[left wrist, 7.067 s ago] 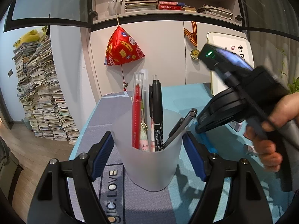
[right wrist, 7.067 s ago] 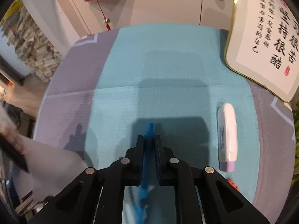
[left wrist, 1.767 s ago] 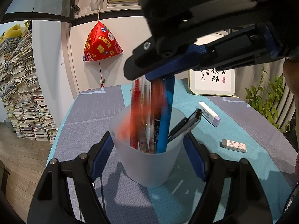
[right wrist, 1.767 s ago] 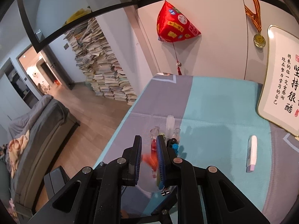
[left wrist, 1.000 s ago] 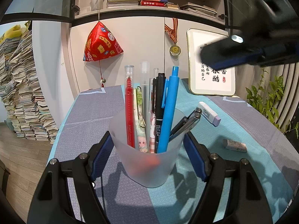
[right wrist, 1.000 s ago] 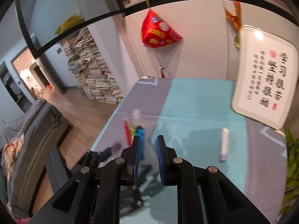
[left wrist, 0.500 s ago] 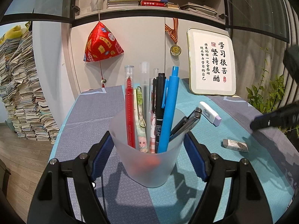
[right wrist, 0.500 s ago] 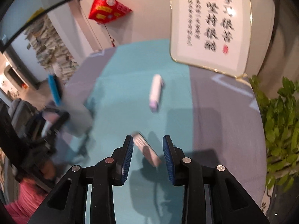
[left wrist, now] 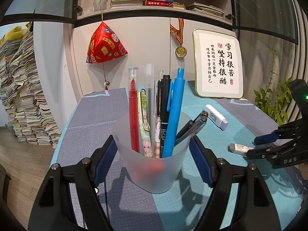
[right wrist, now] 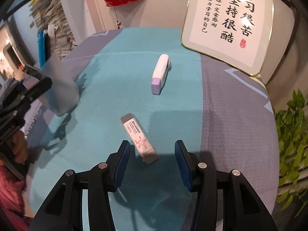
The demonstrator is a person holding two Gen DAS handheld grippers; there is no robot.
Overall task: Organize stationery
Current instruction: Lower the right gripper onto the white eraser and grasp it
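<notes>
Step in hand, as judged: pick up the eraser [right wrist: 139,137] with the right tongs [right wrist: 152,160] for transfer to the pen cup [left wrist: 152,154]. The eraser lies flat on the teal part of the worktop [right wrist: 119,88], skewed to the line of the tongs, its near end between the two blue pads and its far end pointing up-left. To do this well, the wrist should roll until the pads face the long sides squarely, then lower until the pads straddle the middle of the bar before closing; a grip on the near corner alone would likely let it pivot or slip.

Right tongs: released, jaws have just been opening, pads clear of the eraser on both sides, nothing held. They point steeply down at the cloth, low over it.

Left tongs [left wrist: 152,159]: clenched on the pen cup, a pad pressed to each side of the frosted wall, angled gently downward. The cup stands upright on the worktop, holding a red pen [left wrist: 133,111], a blue pen [left wrist: 173,115] and several others.

A white and lilac correction tape [right wrist: 160,75] lies further back, well apart from the eraser, still to be collected
</notes>
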